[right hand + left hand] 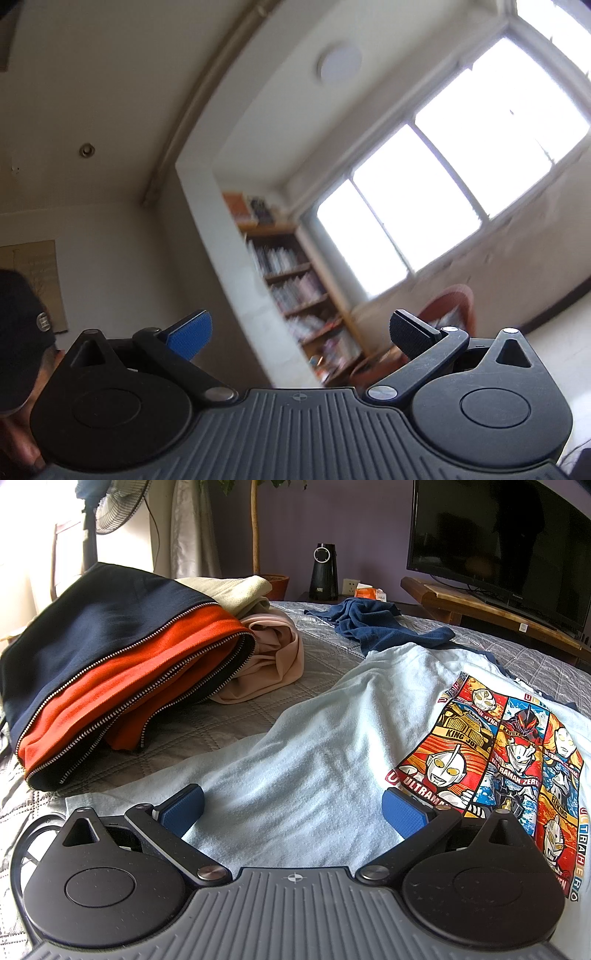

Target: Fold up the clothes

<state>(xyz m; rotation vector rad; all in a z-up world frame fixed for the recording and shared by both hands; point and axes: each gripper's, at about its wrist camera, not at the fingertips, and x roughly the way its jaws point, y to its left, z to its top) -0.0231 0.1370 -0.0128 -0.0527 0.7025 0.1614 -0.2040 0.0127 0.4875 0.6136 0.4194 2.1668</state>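
Left tool (293, 808) spread wide over pale T-shirt (314, 731)

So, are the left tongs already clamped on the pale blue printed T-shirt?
No, the left tongs stand wide open above the pale blue printed T-shirt, with cloth visible between the blue pads.

T-shirt (314, 738) spread on bed (207, 716), near right. Zip jacket (110, 657) heaped left, crumpled garment (273, 657) just beside it. Towel (369, 620) farther back; television (509, 539) far right (on stand).
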